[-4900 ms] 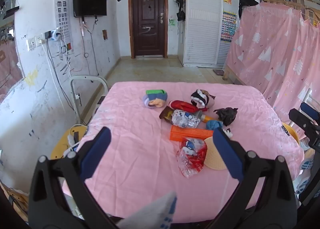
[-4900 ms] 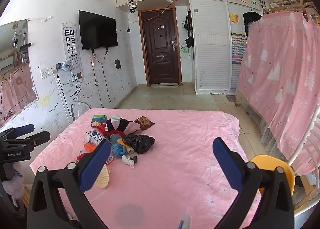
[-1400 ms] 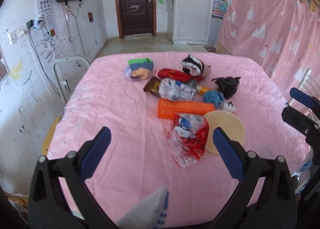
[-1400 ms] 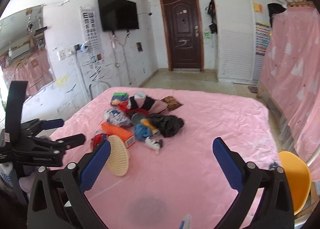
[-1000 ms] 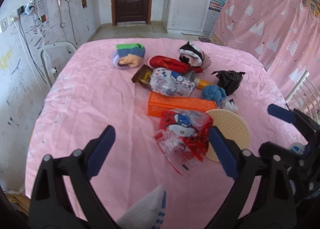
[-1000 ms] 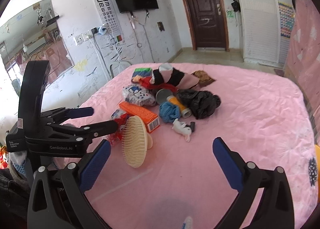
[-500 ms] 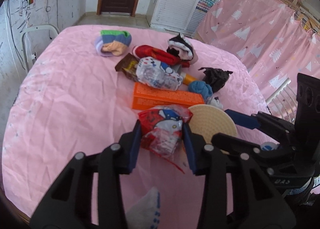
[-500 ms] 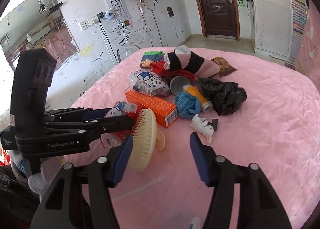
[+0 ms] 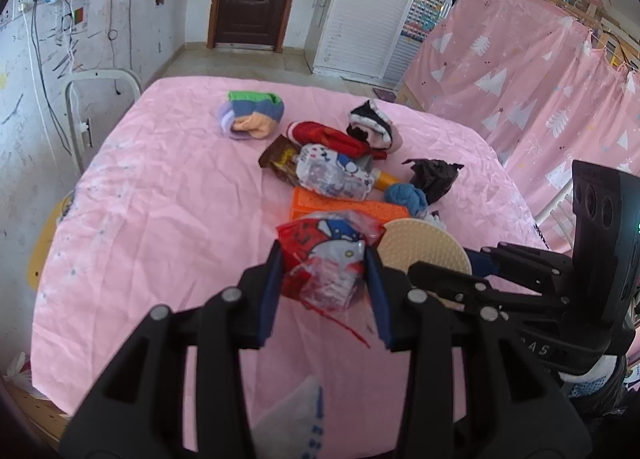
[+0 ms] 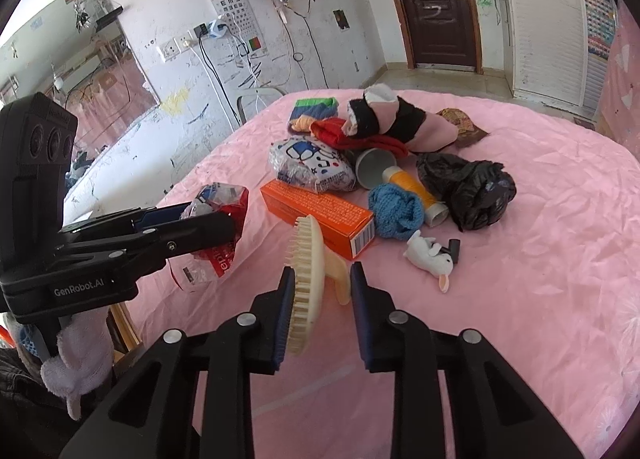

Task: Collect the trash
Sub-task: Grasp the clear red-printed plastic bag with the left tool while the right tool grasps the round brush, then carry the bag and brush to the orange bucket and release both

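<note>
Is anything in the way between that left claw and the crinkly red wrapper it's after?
Nothing visible. The red wrapper already sits between the left gripper's pads, which press on its sides. The round brush lies just beside it, not in between.

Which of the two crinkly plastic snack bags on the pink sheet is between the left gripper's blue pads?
The red bag, held in the left gripper; the white, blue-printed bag lies untouched behind the orange box.

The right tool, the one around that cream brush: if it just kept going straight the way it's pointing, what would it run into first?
Beyond the cream brush between its closing jaws, the right tool would probably meet the orange box first, lying just past the brush on the pink cloth. Depth is hard to judge through this lens.
</note>
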A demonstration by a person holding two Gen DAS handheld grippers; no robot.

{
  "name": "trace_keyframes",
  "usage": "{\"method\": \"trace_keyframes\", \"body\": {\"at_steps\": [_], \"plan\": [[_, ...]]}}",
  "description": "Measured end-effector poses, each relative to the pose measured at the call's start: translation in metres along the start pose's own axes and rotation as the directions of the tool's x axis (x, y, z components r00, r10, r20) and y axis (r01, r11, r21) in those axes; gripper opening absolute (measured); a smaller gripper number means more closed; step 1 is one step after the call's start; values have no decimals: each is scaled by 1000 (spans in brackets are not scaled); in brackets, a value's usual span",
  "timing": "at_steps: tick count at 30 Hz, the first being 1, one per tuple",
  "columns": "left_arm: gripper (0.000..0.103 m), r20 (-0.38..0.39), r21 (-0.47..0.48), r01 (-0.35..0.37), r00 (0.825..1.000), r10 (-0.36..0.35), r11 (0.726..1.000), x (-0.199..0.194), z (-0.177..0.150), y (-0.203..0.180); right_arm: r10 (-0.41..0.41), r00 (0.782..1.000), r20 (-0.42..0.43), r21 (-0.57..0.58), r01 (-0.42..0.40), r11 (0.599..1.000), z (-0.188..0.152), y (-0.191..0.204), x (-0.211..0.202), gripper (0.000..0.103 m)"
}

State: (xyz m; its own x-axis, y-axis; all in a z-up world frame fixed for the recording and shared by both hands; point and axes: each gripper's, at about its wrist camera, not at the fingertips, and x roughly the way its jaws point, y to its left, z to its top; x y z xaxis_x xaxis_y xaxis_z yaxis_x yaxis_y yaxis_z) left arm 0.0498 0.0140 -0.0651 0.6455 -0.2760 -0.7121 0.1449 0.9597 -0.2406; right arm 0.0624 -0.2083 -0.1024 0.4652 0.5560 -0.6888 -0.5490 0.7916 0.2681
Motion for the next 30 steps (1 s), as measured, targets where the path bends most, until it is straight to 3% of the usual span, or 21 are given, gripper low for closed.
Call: {"method": "trace_keyframes", "body": {"at_steps": [7,14,21,25,30], "plan": [[38,12,37,-21,1000,20,999,-6,7,-21,20,997,71,37,-23,999,-1,-14,-29,17],[38,19,134,11,1000,-13,991,-1,25,-74,-58,977,207,118,34,992,-1,-57,-93,17],[38,-8,246,102,995,-103,964,12,44,-149,-201,928,313,198,144,970,-13,-108,-163,17],[38,-78,278,205,979,-191,938,29,58,-200,-285,896,340,226,217,950,-17,-132,-191,17],[38,-139,320,264,963,-230,910,57,71,-262,-386,852,353,260,307,916,-26,-166,-217,17]]}}
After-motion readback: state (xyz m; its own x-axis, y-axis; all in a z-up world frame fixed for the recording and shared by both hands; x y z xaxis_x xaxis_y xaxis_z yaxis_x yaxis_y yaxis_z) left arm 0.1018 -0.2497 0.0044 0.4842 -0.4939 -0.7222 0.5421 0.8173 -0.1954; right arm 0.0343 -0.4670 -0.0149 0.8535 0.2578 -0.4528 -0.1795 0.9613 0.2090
